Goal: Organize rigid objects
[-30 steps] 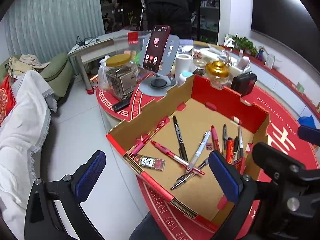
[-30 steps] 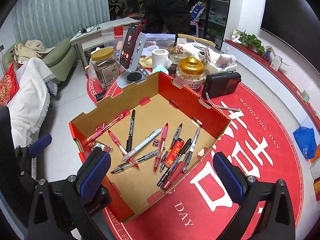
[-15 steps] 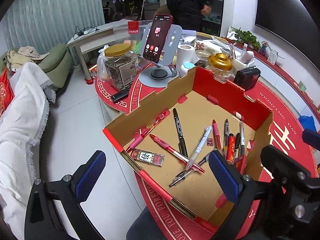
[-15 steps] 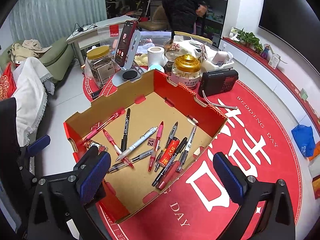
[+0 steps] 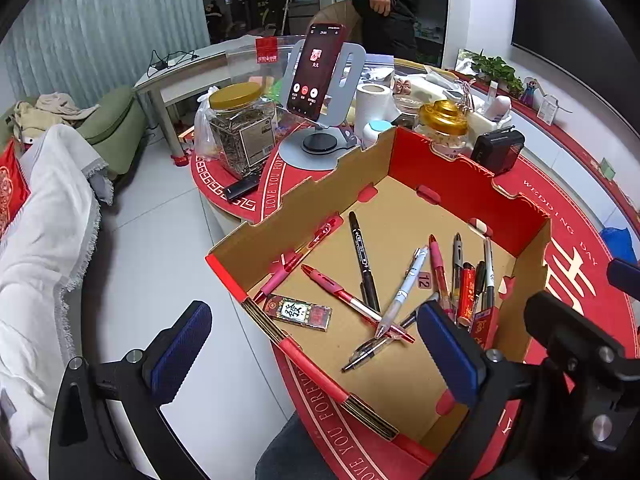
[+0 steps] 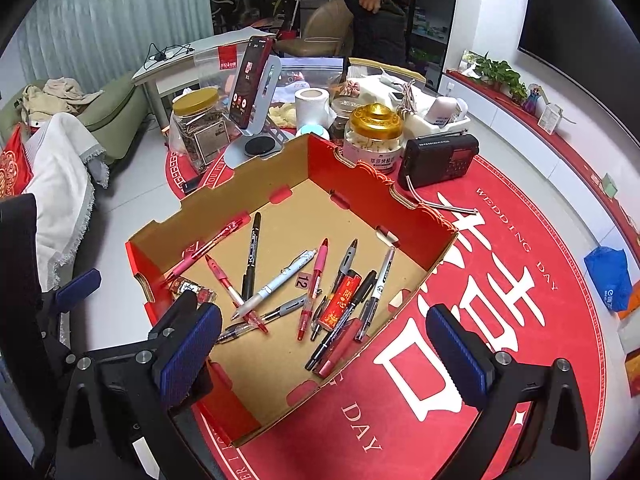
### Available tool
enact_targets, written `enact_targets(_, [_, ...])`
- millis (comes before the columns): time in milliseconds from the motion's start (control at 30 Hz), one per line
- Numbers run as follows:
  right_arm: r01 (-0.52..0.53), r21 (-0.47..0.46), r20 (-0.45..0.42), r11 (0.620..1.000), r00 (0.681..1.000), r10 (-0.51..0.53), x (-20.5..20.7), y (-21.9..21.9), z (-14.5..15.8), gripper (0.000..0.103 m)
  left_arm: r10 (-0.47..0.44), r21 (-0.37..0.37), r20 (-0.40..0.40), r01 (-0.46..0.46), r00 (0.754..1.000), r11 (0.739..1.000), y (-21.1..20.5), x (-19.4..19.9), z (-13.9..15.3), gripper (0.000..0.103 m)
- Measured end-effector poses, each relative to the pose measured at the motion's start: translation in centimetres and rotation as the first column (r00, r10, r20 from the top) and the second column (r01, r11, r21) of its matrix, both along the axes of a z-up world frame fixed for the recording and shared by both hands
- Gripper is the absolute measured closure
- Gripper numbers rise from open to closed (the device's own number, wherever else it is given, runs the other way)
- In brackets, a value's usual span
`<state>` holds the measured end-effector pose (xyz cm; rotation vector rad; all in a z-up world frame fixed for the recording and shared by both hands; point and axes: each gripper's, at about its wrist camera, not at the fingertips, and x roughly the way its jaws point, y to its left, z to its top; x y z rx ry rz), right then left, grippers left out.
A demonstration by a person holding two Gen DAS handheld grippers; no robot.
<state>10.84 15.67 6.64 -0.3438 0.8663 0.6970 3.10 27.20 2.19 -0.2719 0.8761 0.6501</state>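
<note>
Hovering wide-jawed and empty over the shallow red-and-tan cardboard box, right gripper nearer than left gripper to the loose plastic pens scattered below and ahead, long axes mostly running away from the jaws.

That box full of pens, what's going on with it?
A person is holding a pair of tongs in each hand above a shallow cardboard box on a round table with a red cloth, apparently to sort what lies inside. Both the left tongs and the right tongs are open and empty, touching nothing. Loose pens lie scattered on the box floor, among them a black marker and a white pen. Nothing has been picked up yet.
</note>
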Motion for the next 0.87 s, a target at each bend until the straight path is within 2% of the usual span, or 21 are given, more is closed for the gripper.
enact_targets(200, [0.031, 0.016, -0.012, 0.999, 0.999, -0.03, 0.55, -0.2, 0.0, 0.0, -0.005, 0.008, -0.007, 0.005, 1.0, 1.0, -0.1, 0.14, -0.05, 0.0])
enact_targets(700, [0.017, -0.005, -0.019, 1.0, 1.0, -0.018, 0.76, 0.54, -0.25, 0.0, -0.013, 0.02, -0.025, 0.014, 1.0, 1.0, -0.48, 0.37, -0.29, 0.0])
enact_targets(867, [0.016, -0.004, -0.023, 1.0, 1.0, -0.016, 0.78, 0.6, -0.3, 0.0, -0.046, 0.023, -0.008, 0.046, 0.999, 0.999, -0.71, 0.4, -0.28, 0.0])
